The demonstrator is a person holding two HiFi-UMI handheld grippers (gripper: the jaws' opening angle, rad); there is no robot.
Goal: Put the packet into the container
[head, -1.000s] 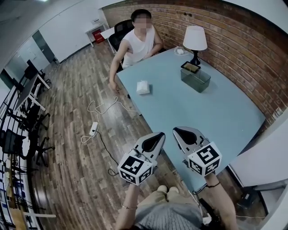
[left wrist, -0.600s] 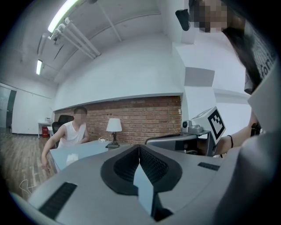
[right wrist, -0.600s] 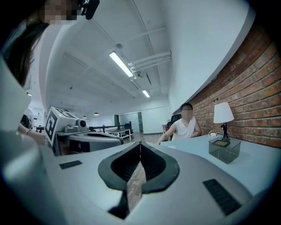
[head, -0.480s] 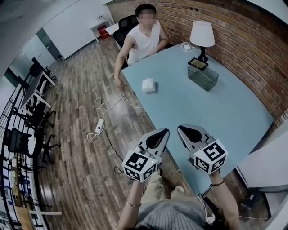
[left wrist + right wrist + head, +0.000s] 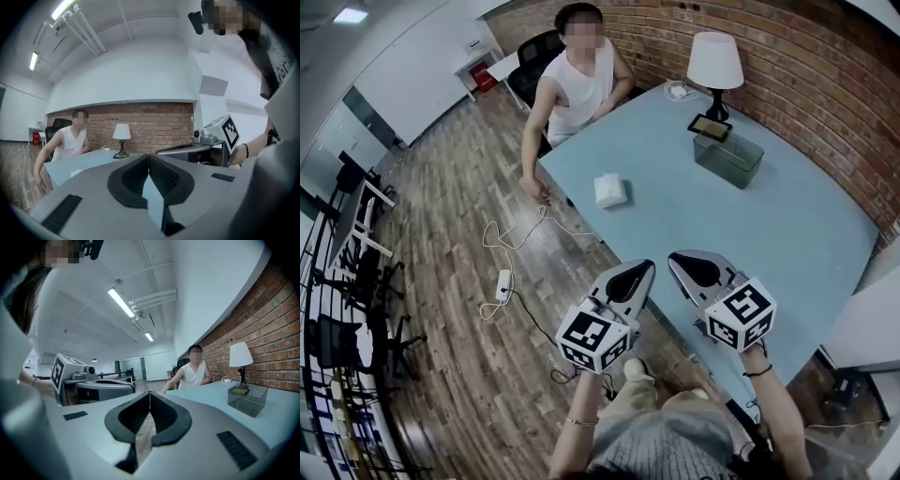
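- Two hand-held grippers, both empty: left hand-held gripper has its jaws pressed together with nothing between them, right hand-held gripper is the same
- both are side by side over the near edge of the worktop, pointing roughly level toward the far end, well apart from everything on it
- packet lies flat near the worktop's left edge, in front of the seated person; nothing touches it
- container is a clear open-topped box at the far right, near the lamp; a dark flat item sits just behind it, can't tell if they touch
- task looks not yet started: packet is outside the container and well apart from it
- handling guess: packet looks small, white and soft-sided, so likely light and squashy with a slightly slick wrapper; no breakage worry, but it may buckle or slide on the smooth top
- grip guess: open the jaws first, come in low, pinch across the short side near the middle; a light squeeze from one gripper should be enough
- container mouth looks wider than the packet, so release just above the rim; the box looks light and could shift if bumped
- writing: none legible; packet too small to read any print; cubes carry black-and-white square markers only; no brand visible on container or lamp
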